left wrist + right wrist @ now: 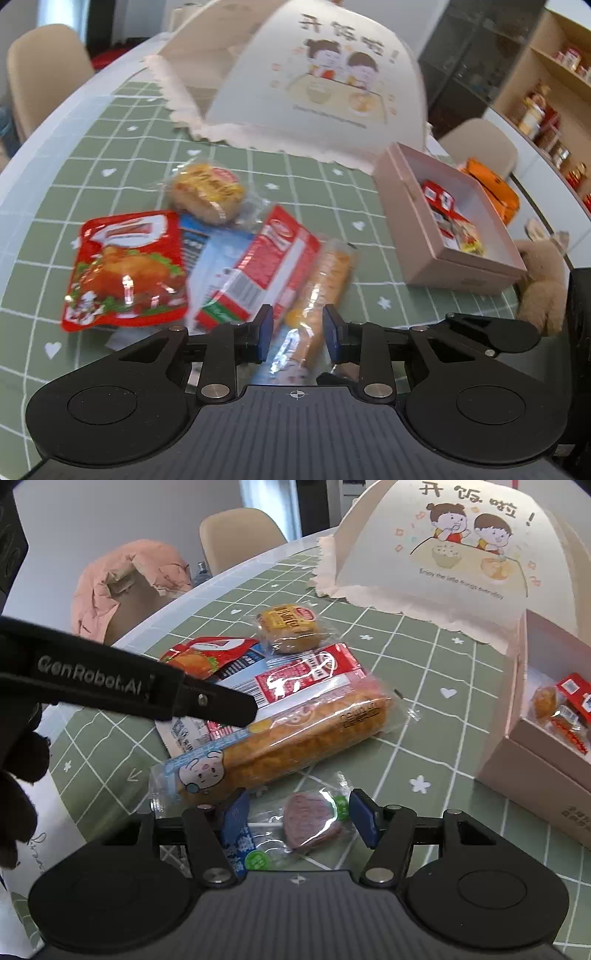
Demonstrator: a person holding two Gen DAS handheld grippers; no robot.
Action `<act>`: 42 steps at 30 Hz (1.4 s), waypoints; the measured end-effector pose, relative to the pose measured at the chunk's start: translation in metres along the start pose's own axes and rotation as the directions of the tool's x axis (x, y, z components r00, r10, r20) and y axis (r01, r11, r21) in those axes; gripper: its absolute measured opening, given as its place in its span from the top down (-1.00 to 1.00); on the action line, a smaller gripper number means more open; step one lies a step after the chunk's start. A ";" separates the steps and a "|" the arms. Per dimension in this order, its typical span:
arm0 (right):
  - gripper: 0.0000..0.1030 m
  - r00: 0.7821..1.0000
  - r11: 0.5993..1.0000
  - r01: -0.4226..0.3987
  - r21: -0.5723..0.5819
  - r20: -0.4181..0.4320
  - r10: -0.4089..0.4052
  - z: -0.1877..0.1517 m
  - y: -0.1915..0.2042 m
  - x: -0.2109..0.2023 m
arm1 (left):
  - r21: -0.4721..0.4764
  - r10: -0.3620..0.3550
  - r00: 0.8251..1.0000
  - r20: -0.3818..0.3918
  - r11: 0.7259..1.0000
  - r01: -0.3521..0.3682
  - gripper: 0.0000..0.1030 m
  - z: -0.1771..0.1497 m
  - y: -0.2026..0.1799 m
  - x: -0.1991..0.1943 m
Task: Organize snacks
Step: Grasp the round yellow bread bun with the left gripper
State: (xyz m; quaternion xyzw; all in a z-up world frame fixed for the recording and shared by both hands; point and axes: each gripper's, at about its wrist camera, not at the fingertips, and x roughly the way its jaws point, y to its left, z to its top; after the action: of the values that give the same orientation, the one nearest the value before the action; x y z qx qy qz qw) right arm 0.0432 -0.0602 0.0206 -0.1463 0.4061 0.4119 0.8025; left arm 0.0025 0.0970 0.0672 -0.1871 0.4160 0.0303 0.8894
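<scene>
Where snacks (pixel 295 716) crowd: food cover (pixel 443 546) behind.

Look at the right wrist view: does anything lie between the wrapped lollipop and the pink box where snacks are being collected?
Nothing visible does. The lollipop lies between the right hand-held gripper's open jaws, and only bare green checked tablecloth stretches from it to the pink box on the right. The long bread roll lies behind, off that path.
</scene>
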 end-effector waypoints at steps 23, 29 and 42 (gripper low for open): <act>-0.33 0.976 0.968 0.211 0.139 -0.075 -0.202 -0.075 -0.062 -0.066 | 0.015 -0.133 0.984 -0.117 0.991 0.136 0.36 -0.031 -0.052 0.011; -0.37 0.981 0.962 0.194 0.192 -0.051 -0.188 -0.082 -0.063 -0.072 | 0.005 -0.092 0.996 -0.003 0.996 0.092 0.36 -0.021 -0.040 -0.013; -0.38 0.986 0.979 0.161 0.128 -0.050 -0.156 -0.059 -0.031 -0.050 | -0.548 0.168 0.986 0.011 0.826 -0.135 0.36 0.100 0.102 0.039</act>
State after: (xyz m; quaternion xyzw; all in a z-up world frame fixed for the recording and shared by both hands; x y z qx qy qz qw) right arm 0.0193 -0.1406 0.0191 -0.1331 0.4352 0.3159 0.8325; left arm 0.0791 0.2239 0.0651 -0.3977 0.3774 0.2234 0.8059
